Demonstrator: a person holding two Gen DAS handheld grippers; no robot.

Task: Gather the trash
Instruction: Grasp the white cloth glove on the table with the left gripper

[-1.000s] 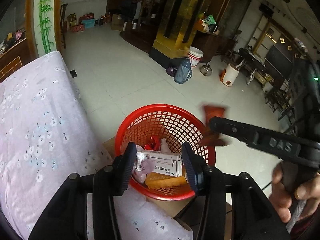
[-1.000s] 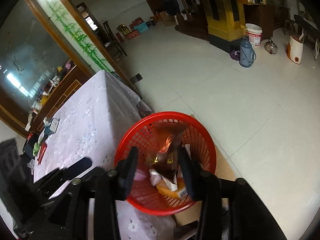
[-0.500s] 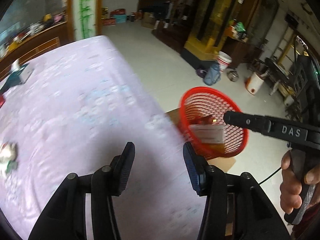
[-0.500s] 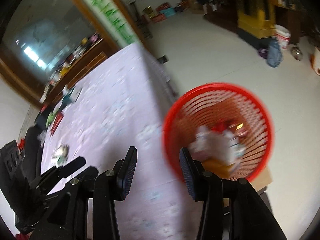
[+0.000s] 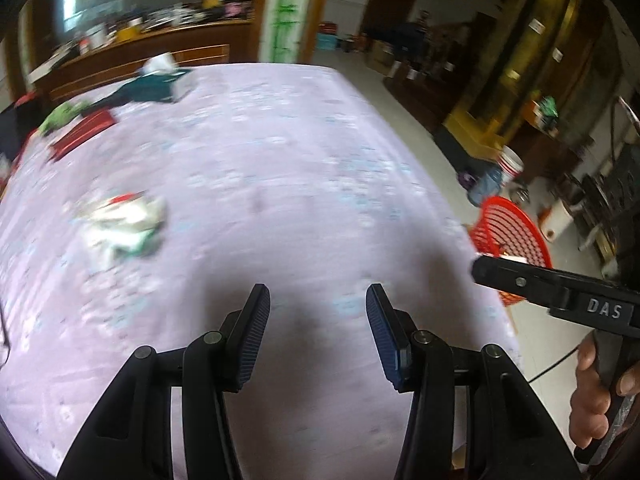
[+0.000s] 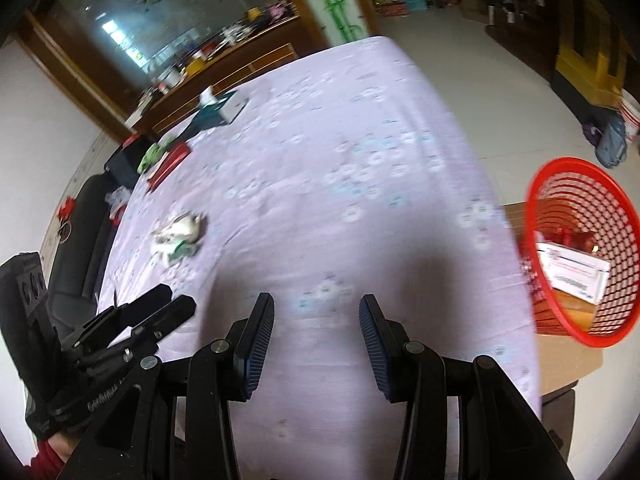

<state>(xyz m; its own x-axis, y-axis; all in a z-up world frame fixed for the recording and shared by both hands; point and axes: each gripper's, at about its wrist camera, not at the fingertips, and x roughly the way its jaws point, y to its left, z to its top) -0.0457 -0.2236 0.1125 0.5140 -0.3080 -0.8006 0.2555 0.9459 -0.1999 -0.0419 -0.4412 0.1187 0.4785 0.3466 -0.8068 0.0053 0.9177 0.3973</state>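
A crumpled white-and-green wrapper (image 5: 120,226) (image 6: 178,238) lies on the lilac flowered tablecloth (image 5: 280,160) (image 6: 320,152), left of and beyond both grippers. My left gripper (image 5: 318,304) is open and holds nothing. The right gripper (image 6: 316,314) is open too, hovering over the cloth. Off the table's right edge sits the red mesh basket (image 5: 510,232) (image 6: 580,256), with a white box and other trash inside. The right gripper's body crosses the left wrist view, held by a hand (image 5: 596,396).
At the table's far end lie a teal tissue box (image 5: 160,80) (image 6: 222,110), a red flat item (image 5: 82,134) (image 6: 170,160) and a green object (image 6: 150,156). A dark chair (image 6: 88,216) stands on the left. The basket rests on a cardboard box (image 6: 568,356).
Both grippers have swung left from above the basket to over the table. The right gripper let its dark wrapper fall into the basket and is now empty.
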